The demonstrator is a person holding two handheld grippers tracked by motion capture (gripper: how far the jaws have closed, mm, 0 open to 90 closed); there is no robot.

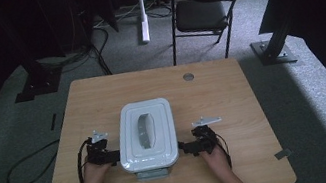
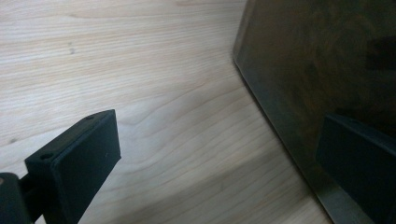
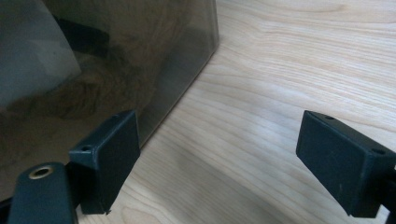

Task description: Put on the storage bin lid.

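A white box lid (image 1: 147, 135) with a grey handle (image 1: 146, 131) in its recess sits on a dark-walled container in the middle of the wooden table (image 1: 223, 96). My left gripper (image 1: 113, 157) is at the container's near left corner, my right gripper (image 1: 185, 147) at its near right corner, each held in a hand. In the left gripper view the gripper (image 2: 219, 163) is open, and the dark container wall (image 2: 317, 70) runs up the right side behind one jaw. In the right gripper view the gripper (image 3: 229, 158) is open beside the smoky wall (image 3: 140, 51) at upper left.
A round grommet (image 1: 188, 77) sits near the table's far edge. Behind the table stand a black folding chair (image 1: 204, 5) and a white desk leg (image 1: 141, 9). A cable (image 1: 27, 168) loops on the carpet at left. Black stand bases (image 1: 273, 49) flank the table.
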